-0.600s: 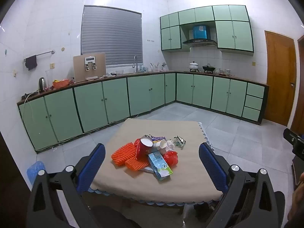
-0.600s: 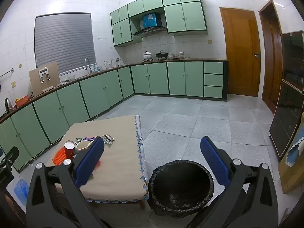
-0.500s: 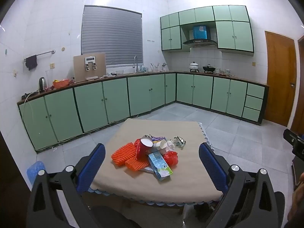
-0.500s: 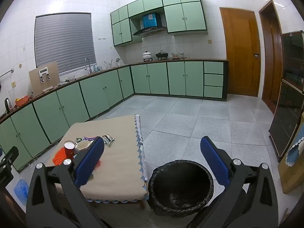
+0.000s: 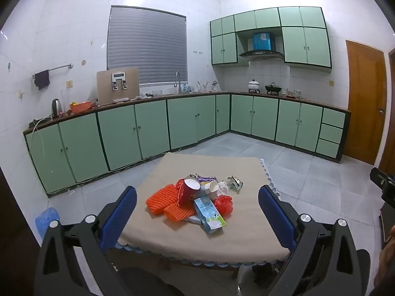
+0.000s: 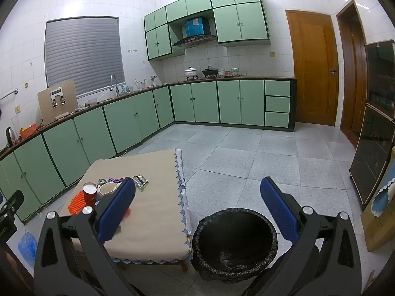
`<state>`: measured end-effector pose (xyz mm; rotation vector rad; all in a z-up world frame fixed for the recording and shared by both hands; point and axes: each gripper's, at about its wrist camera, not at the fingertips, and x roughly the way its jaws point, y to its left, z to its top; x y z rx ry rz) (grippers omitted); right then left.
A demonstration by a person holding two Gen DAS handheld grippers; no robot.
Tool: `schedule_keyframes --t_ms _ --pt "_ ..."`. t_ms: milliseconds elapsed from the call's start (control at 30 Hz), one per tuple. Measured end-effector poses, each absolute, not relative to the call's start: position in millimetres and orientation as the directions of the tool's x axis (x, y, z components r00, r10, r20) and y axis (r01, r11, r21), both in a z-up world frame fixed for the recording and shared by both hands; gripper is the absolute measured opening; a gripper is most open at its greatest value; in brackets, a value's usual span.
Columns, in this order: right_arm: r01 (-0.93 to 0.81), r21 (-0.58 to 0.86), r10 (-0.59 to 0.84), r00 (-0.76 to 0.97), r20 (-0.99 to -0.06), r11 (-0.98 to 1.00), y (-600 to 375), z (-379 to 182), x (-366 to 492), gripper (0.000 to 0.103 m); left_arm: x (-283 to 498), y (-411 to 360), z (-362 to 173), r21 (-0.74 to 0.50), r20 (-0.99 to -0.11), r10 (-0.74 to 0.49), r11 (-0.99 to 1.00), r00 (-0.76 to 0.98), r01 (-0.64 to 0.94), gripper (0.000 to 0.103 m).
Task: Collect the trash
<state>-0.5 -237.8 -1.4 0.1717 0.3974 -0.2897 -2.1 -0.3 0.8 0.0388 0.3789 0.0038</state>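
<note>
Left tool (image 5: pixel 197 212) short of trash pile (image 5: pixel 195 199)

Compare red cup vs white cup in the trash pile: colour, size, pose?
The red cup is red outside with a pale inside; the white cup is pale all over. The red cup looks larger. Red cup's mouth tilts up toward the cabinets; white cup's mouth faces right. Both lie tipped, side by side in the pile on the table.

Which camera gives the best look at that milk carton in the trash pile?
The left wrist view: the milk carton lies unobstructed at the front of the pile on the table. In the right wrist view, the right gripper's blue finger hides it.
</note>
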Motion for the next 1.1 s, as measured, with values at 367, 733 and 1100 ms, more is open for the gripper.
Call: schedule_keyframes --t_ms 367,733,1100 --pt "0.3 0.104 -0.235 0.884 -0.405 0.948 -239.3 -1.4 2.3 0.098 5.1 2.6 -4.6 0.034 -0.37 0.021 0.999 0.929 -0.008 0.097" --pt "0.296 0.099 -0.233 0.885 -0.402 0.95 -237.5 -2.4 4.1 0.098 5.4 2.6 -6.5 0.033 -0.367 0.023 0.999 0.93 -0.011 0.097" --pt "0.295 0.099 -0.233 0.885 -0.403 0.95 -234.2 -4.8 7.2 0.098 5.5 2.8 -6.8 0.033 -0.366 0.024 0.999 0.93 -0.012 0.097"
